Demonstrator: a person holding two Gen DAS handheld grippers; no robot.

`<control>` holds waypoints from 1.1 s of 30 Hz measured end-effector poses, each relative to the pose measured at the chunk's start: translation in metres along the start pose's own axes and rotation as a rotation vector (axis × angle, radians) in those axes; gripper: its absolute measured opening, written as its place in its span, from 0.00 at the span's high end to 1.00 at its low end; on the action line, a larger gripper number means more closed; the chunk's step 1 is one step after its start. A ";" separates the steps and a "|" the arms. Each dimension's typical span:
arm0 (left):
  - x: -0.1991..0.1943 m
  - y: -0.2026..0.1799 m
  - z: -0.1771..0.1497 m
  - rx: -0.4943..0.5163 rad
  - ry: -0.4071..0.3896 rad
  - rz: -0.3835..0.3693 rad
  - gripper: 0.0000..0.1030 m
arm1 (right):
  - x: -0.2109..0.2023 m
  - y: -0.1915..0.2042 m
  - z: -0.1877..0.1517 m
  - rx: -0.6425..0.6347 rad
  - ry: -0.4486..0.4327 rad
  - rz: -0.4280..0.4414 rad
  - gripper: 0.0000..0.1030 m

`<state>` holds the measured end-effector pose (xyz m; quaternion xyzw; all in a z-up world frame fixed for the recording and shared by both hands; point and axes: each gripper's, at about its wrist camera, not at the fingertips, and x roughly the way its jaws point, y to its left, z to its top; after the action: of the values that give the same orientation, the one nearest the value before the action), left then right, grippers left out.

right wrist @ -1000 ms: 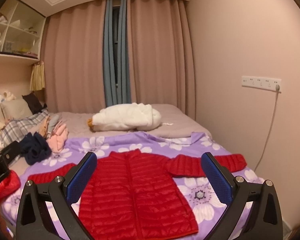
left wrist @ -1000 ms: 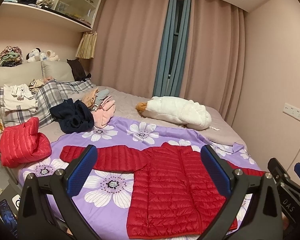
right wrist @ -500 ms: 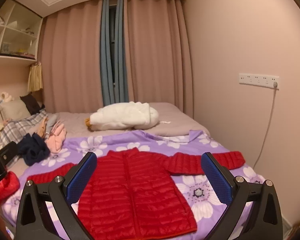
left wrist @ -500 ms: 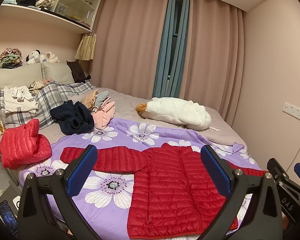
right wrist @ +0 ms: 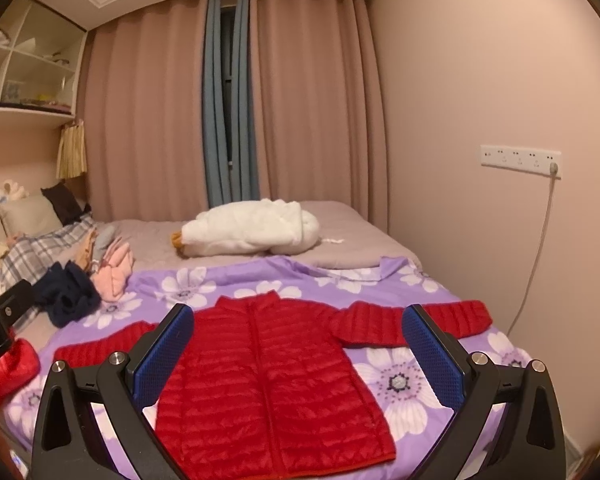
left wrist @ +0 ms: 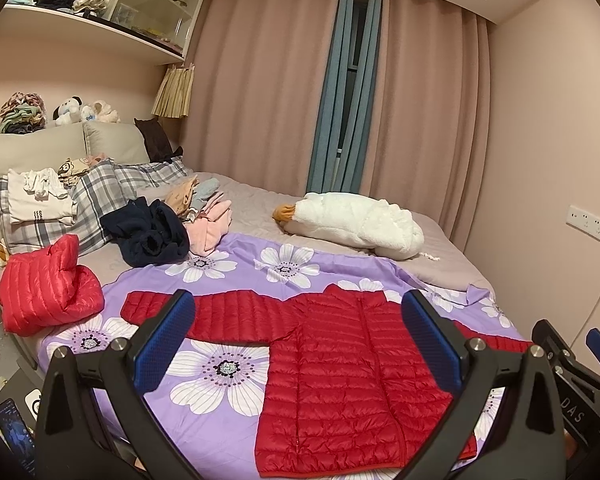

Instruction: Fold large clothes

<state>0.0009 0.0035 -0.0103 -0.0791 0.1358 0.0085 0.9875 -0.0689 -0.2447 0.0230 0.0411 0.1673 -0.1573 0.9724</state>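
Right now my left gripper (left wrist: 298, 344) and right gripper (right wrist: 298, 356) both spread wide, holding nothing, red puffer jacket (right wrist: 272, 380) flat on purple floral sheet (right wrist: 400, 376) (sleeves outstretched sideways), collar toward curtains (right wrist: 312, 100), hem nearest me.

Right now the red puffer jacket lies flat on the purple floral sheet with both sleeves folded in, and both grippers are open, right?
Not quite: the red puffer jacket has both sleeves spread out, as the right wrist view shows. The rest holds.
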 end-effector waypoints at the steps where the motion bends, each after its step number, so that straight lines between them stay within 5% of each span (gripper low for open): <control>1: 0.000 0.000 0.000 0.000 0.000 0.000 0.00 | 0.000 0.000 0.000 -0.003 0.000 -0.001 0.00; 33: 0.000 0.001 -0.004 0.002 0.003 0.006 0.00 | 0.001 0.001 0.000 -0.014 0.010 -0.004 0.00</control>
<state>0.0000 0.0040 -0.0142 -0.0775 0.1376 0.0111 0.9874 -0.0681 -0.2444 0.0231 0.0349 0.1731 -0.1578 0.9716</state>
